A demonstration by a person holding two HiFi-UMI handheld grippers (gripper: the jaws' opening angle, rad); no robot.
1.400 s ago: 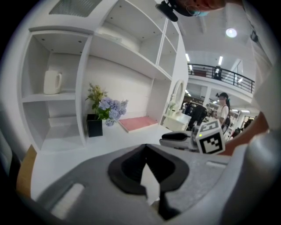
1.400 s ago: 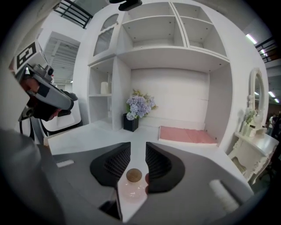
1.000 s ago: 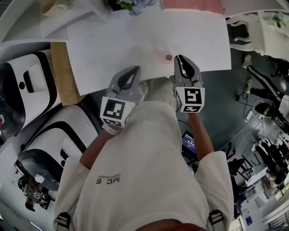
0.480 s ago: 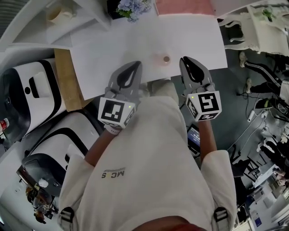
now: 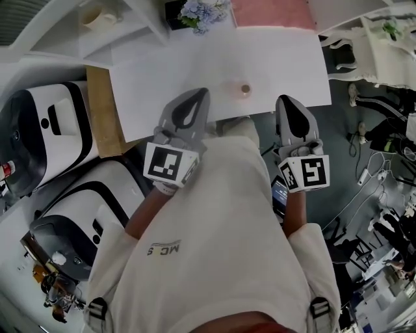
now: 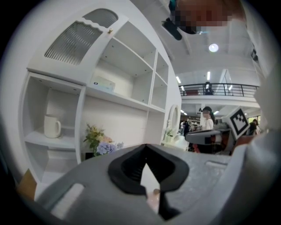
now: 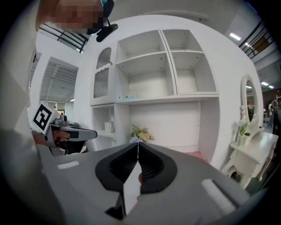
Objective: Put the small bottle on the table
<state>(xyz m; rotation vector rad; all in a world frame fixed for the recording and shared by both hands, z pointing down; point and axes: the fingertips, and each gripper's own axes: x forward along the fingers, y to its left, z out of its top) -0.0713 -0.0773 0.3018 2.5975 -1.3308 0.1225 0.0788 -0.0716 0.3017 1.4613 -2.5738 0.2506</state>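
Observation:
The small bottle [image 5: 245,89], seen from above as a brown cap on a pale body, stands on the white table [image 5: 162,78] near its front edge. Nothing holds it. My left gripper [image 5: 198,93] hovers over the table's front edge to the left of the bottle, jaws shut and empty. My right gripper [image 5: 287,100] hangs just off the table's edge, to the right of the bottle and nearer to me, jaws shut with nothing in them. Through the left gripper [image 6: 145,146] view's jaw gap the bottle's cap [image 6: 156,191] shows low on the table. The right gripper [image 7: 138,143] points at the shelves.
A flower bunch [image 5: 201,10] and a pink cloth [image 5: 273,13] lie at the table's far side. A white shelf unit behind holds a mug [image 5: 97,16]. A wooden board [image 5: 104,104] and white machines [image 5: 45,130] stand left; cables and a white dresser right.
My right gripper has drawn back from beside the bottle, rightward and toward me, off the table's edge. The bottle stays put on the table. The left gripper has barely moved.

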